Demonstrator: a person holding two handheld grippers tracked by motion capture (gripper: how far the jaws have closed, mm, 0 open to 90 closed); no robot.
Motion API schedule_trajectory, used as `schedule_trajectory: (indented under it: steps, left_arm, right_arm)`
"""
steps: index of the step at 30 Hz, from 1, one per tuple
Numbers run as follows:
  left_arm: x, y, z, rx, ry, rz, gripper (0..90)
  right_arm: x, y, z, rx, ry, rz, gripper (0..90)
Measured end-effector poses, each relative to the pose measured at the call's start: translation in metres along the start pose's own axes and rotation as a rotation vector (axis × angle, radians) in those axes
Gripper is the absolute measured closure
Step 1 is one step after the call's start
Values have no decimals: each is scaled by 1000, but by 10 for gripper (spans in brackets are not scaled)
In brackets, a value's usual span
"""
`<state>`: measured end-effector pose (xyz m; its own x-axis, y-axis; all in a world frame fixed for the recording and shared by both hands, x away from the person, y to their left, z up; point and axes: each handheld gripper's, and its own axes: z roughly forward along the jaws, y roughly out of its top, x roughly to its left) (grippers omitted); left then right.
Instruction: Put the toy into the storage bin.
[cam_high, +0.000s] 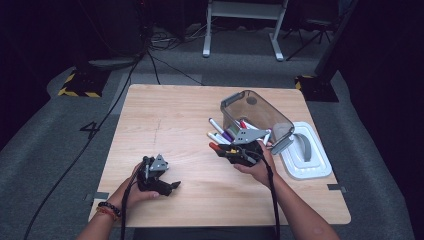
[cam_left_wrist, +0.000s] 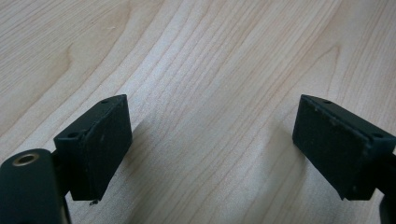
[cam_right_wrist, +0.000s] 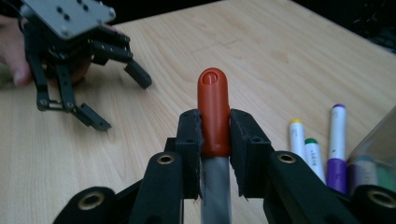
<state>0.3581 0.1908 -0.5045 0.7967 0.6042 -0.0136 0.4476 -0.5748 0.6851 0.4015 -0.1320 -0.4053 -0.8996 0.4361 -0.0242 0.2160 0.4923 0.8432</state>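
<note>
A marker with a grey barrel and an orange-red cap is clamped between the jaws of the right hand-held gripper, its cap pointing out past the jaw tips. It is held just above the bench, beside the tipped bin. The right hand is wrapped around its gripper near the bench's middle. The left hand-held gripper is held low over bare wood near the front left, jaws wide apart. The clear grey bin is lain on its side, with markers spilling from its mouth: yellow-, green- and purple-capped ones are seen on the bench. A white lid is lain beside the bin.
</note>
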Motion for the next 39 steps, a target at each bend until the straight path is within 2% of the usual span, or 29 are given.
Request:
schedule_trajectory:
  steps: [5,10,14,17,23,30,34,39]
  left_arm:
    - [0,0,0,0,-2,1,122]
    - [0,0,0,2,-1,1,122]
    - [0,0,0,0,-2,0,122]
    - [0,0,0,2,-1,0,123]
    - [0,0,0,1,-1,1,123]
    - [0,0,0,1,-2,0,122]
    - [0,0,0,1,-2,1,122]
    - [0,0,0,0,-2,-1,122]
  right_arm:
    - [-2,17,-20,-56,-14,11,747]
    - [-7,33,-36,-64,-49,-2,747]
    - [-14,46,-51,-96,-83,21,747]
    - [-20,56,-63,-102,-111,18,747]
    - [-32,66,-78,-120,-151,37,747]
    - [-49,68,-85,-107,-200,62,747]
    - [-64,67,-81,-65,-238,76,747]
    - [-82,60,-74,-19,-251,120,747]
